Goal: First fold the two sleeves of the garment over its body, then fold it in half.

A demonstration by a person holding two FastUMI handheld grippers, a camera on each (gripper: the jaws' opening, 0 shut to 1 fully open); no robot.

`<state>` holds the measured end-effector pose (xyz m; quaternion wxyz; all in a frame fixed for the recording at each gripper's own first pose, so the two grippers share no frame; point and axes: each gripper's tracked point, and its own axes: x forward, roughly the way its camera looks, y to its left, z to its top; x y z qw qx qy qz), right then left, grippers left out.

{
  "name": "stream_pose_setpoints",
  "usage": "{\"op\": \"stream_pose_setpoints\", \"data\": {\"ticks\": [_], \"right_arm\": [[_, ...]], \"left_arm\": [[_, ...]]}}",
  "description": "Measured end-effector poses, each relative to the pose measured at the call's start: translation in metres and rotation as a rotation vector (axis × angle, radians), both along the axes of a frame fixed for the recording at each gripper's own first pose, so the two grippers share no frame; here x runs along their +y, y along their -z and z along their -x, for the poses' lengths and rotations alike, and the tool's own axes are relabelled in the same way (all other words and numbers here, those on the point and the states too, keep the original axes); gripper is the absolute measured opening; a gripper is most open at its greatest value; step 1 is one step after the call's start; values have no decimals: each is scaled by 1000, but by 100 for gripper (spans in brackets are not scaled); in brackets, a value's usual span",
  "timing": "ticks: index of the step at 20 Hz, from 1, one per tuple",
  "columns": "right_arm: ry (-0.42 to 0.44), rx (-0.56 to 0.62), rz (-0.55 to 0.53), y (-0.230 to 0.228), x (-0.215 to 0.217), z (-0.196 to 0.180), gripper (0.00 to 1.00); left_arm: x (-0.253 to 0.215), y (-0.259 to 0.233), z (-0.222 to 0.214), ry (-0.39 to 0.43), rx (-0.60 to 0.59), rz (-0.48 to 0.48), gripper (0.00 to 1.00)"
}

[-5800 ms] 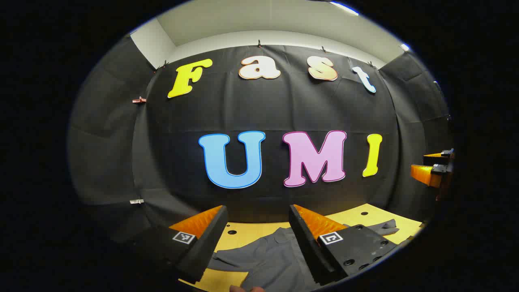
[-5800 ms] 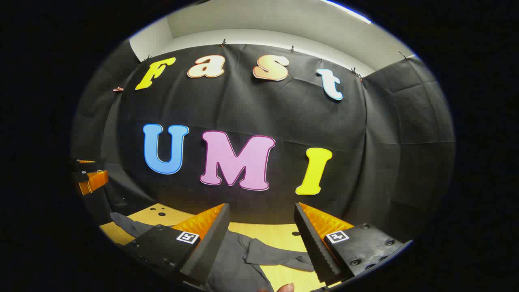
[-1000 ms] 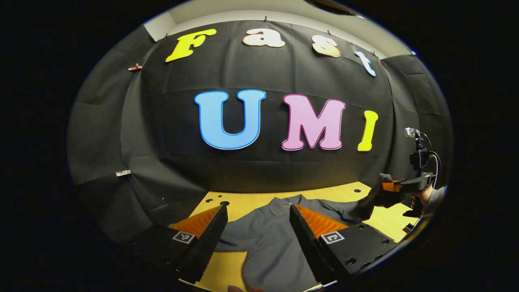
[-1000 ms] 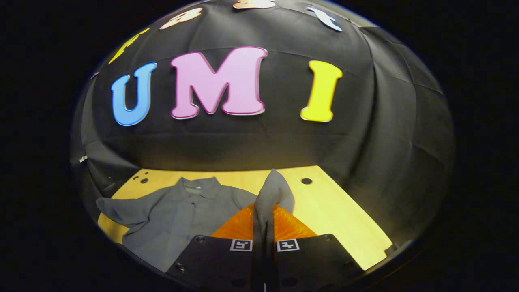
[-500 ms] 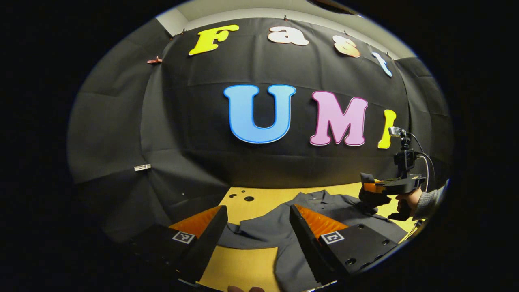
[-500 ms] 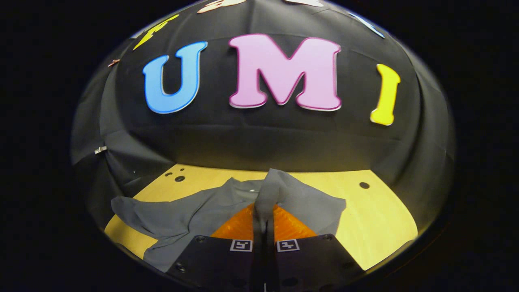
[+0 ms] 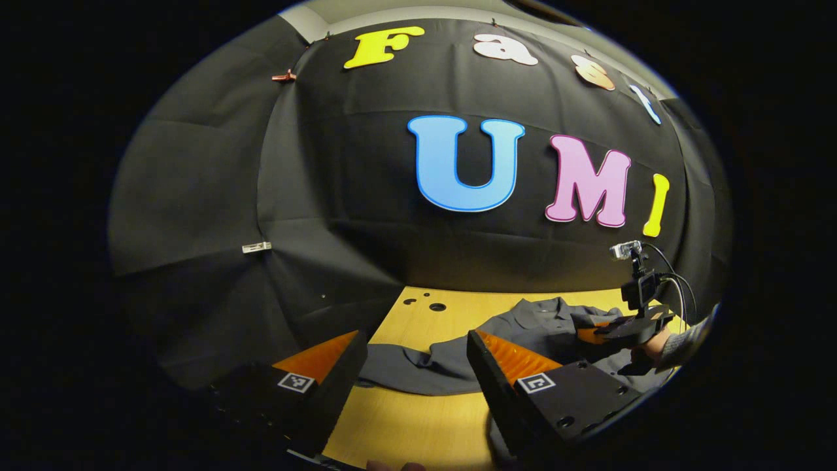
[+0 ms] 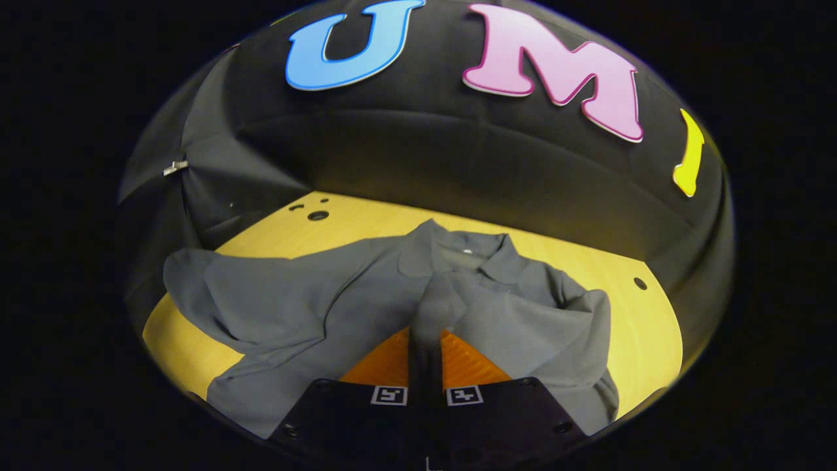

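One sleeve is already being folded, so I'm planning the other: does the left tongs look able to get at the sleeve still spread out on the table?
Probably yes. The left tongs are open, and the spread sleeve lies flat on the table just ahead, nothing between them.

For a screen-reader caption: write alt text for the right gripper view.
The right hand-held gripper is shut on a sleeve of a grey collared shirt, holding it over the shirt's body. The shirt lies on a yellow wooden table, its other sleeve spread out flat.
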<state>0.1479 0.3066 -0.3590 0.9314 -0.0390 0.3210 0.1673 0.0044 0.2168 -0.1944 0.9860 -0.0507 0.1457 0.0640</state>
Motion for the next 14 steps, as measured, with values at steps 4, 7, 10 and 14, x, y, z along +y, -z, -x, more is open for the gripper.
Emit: {"op": "stream_pose_setpoints", "data": {"ticks": [4, 7, 10, 14], "right_arm": [[5, 80, -3, 30, 20, 5, 11], [8, 143, -26, 46, 34, 10, 18], [-24, 177, -67, 47, 50, 17, 52], [-84, 210, -147, 32, 71, 32, 48]], "left_arm": [[21, 27, -7, -31, 22, 20, 97], [37, 38, -10, -60, 34, 18, 96], [47, 47, -12, -71, 44, -2, 96], [52, 61, -20, -73, 59, 14, 96]]}}
